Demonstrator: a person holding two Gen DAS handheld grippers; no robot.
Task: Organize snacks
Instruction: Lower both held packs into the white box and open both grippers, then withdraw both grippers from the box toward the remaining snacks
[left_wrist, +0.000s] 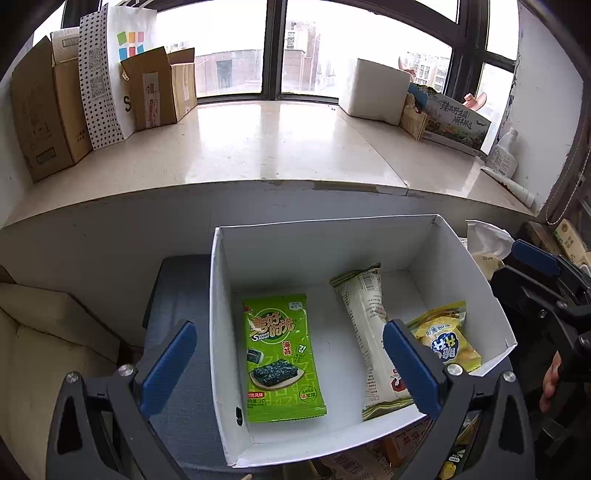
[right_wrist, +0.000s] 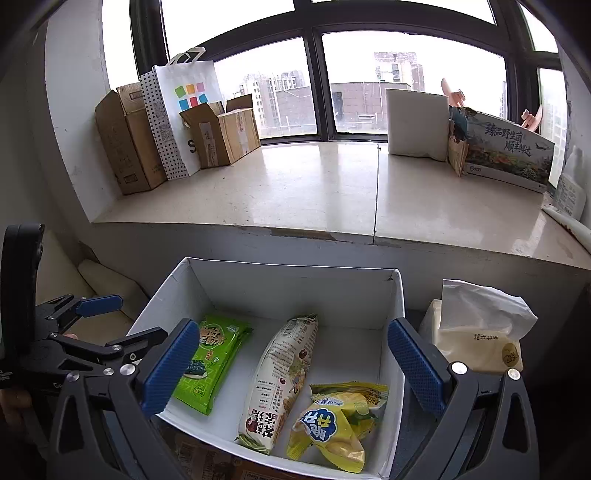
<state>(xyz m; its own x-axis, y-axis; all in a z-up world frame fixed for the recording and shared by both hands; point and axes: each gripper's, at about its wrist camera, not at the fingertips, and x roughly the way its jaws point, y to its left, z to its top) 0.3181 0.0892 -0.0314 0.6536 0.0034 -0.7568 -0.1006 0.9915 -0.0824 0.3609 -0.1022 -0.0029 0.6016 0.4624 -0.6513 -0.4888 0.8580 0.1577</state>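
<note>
Three snack packets are seen lying flat on the floor of a white box (left_wrist: 221, 332), apart from one another. A green seaweed packet (left_wrist: 282, 356) is placed toward the left wall, long axis running front to back. A long white packet (left_wrist: 369, 332) is laid down the middle, slightly slanted. A yellow packet (right_wrist: 332, 424) is tucked in the near right corner, crumpled.

The left gripper (left_wrist: 291, 373) is held above the near left part of the box, fingers spread as wide as they go, nothing between the pads; the seaweed packet is framed directly ahead and below. The right gripper (right_wrist: 295, 369) is likewise fully spread and empty, with the white packet and yellow packet framed ahead and below. Left hand is judged nearer the green packet, right hand nearer the yellow.

More wrappers are glimpsed under the near edge of the box, cut off by the frame; their number cannot be told. A tissue pack (right_wrist: 476, 332) is noted just right of the box. The surface under the box is mostly hidden. Beyond, a window ledge (left_wrist: 277, 147) carries cardboard boxes (left_wrist: 44, 110).
</note>
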